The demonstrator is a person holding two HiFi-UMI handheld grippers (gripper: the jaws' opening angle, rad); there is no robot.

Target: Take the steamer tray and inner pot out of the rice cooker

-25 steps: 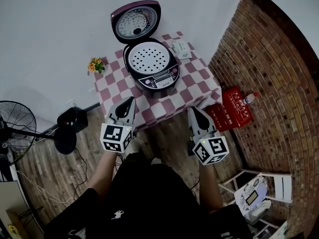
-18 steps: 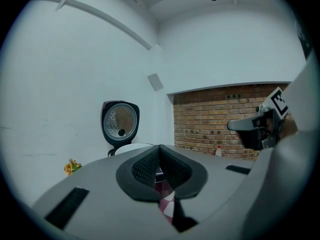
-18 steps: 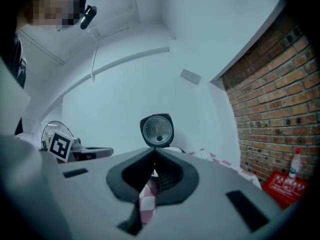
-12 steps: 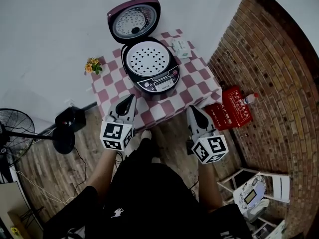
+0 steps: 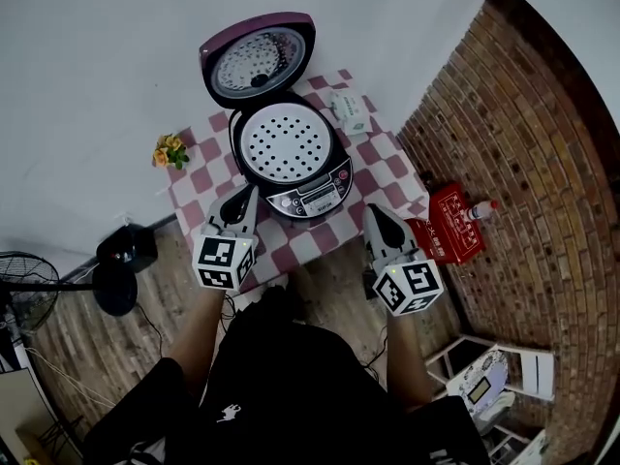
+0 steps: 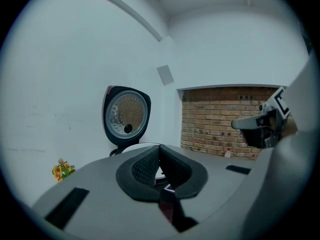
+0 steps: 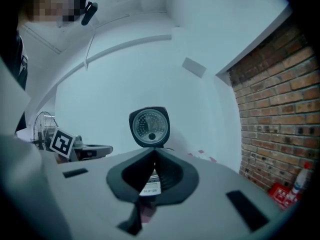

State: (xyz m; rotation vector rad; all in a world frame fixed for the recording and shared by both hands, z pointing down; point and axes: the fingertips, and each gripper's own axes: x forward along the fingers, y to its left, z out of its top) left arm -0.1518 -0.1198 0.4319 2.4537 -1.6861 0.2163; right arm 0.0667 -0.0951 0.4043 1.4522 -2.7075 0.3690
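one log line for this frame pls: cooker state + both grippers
lid open | steamer tray seated in rice cooker | left gripper shut, empty, facing cooker | right gripper shut, empty, facing cooker

Home corner, checkered tablecloth [image 5: 383, 158], brick wall [image 5: 542, 163]

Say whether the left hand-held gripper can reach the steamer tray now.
Probably yes: lid open, steamer tray exposed, nothing blocking the left hand-held gripper, though its jaws are shut.
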